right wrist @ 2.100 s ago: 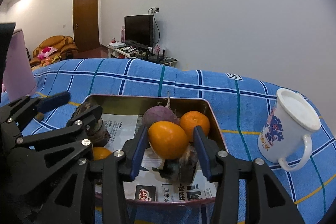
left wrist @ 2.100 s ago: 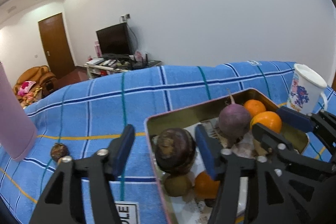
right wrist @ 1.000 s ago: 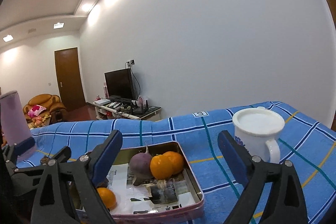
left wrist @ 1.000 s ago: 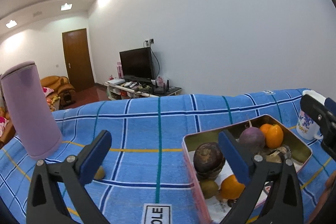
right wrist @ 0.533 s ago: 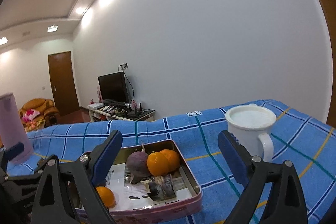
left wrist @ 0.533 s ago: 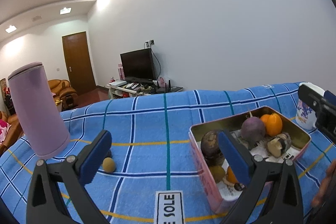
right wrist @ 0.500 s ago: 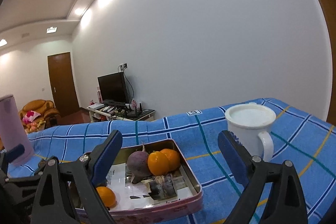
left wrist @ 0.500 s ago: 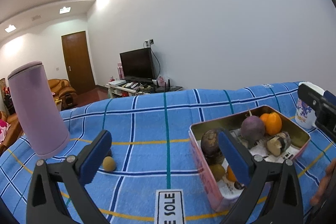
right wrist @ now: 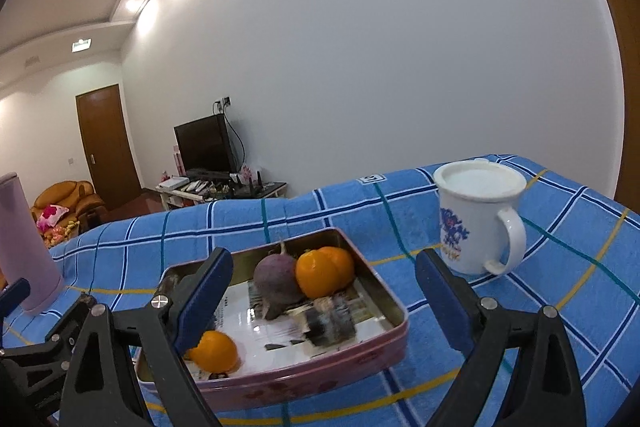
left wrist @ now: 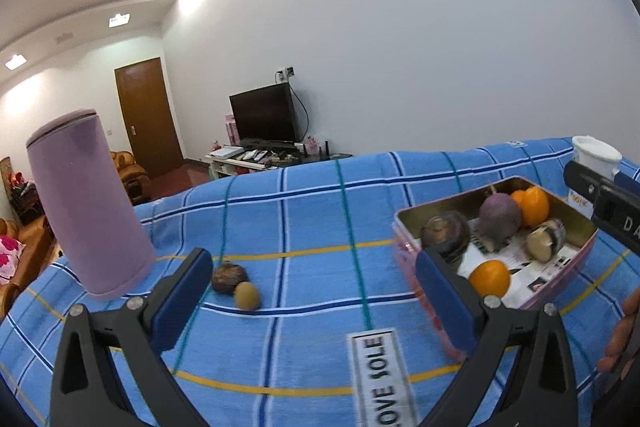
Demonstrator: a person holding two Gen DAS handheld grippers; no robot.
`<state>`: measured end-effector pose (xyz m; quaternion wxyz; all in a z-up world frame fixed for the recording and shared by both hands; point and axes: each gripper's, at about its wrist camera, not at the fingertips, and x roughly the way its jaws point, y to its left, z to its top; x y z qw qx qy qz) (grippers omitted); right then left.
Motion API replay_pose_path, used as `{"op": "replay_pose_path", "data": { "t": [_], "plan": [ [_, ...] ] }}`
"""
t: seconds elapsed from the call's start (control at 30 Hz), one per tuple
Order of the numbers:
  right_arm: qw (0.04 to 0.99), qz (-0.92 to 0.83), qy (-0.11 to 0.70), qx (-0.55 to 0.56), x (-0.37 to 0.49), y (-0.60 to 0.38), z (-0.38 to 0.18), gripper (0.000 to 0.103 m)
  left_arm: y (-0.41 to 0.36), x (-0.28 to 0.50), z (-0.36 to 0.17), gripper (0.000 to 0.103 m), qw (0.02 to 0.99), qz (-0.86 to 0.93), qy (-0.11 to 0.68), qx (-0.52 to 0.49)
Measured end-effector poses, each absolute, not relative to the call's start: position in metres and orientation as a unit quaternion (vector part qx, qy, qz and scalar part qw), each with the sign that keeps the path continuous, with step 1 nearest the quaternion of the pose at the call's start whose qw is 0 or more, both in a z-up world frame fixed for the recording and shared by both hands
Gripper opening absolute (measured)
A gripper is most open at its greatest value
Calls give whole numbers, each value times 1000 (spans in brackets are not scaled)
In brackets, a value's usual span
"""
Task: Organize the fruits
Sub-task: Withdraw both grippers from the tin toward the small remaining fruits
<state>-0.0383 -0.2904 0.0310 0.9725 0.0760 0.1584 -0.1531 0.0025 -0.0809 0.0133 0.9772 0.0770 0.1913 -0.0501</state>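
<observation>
Pink-sided metal tin [right wrist: 304, 367] on the blue checked worktop [left wrist: 304, 211] holds most fruit. A dark round fruit [left wrist: 229, 279] and small brown kiwi-like fruit [left wrist: 247, 295] are left outside (beside the lilac tumbler [left wrist: 90, 203]). Left tool [left wrist: 312, 291] and right tool [right wrist: 324, 297] gape wide, empty.

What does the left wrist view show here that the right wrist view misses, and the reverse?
Only the left wrist view shows two loose fruits on the cloth, a dark round one and a small tan one, beside the purple tumbler.
Only the right wrist view shows the white mug whole, handle included.
Both show the tin tray of fruit, the purple root and the blue checked cloth.
</observation>
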Motion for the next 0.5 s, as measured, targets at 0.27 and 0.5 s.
{"op": "replay_pose_path", "data": {
  "t": [0.27, 0.5],
  "plan": [
    [974, -135, 170, 69, -30, -257, 28, 93, -55, 7, 13, 103, 978, -37, 192, 76],
    [976, -118, 174, 61, -20, -225, 26, 93, -30, 16, 12, 103, 978, -28, 196, 58]
  ]
}}
